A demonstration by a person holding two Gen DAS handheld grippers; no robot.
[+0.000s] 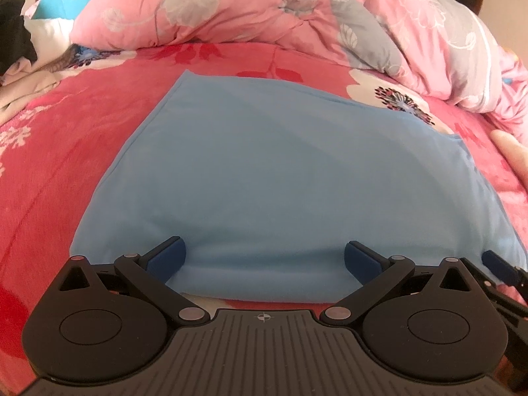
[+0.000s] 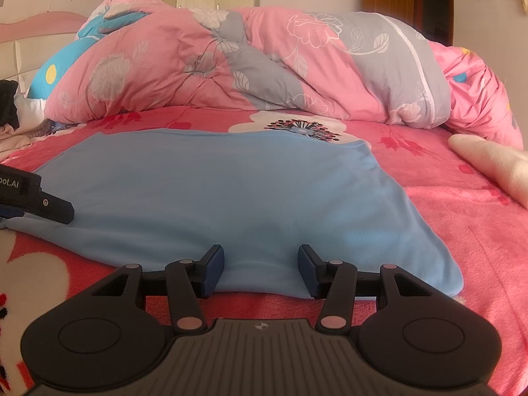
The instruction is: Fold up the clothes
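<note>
Left tongs (image 1: 265, 257): spread wide, blue pads set on either side of the near edge of the light blue garment (image 1: 264, 178), nothing pinched between them. Right tongs (image 2: 260, 270): also parted, narrower gap, pads at the same near edge further to the right, cloth between them but not clamped.

Garment lies folded flat, a rough rectangle, on the red floral blanket (image 2: 462, 231) covering the bed. Near edge slightly bunched at both tongs. Seam visible along far right corner.

A finger (image 2: 495, 168) shows at the right margin, above the blanket, apart from the garment.

Beyond the garment: rumpled pink-and-grey flowered quilt (image 2: 264, 66) heaped across the bed. Blue cushion with yellow dot (image 2: 52, 72) at far left, dark clothing (image 1: 13, 33) beside it.
</note>
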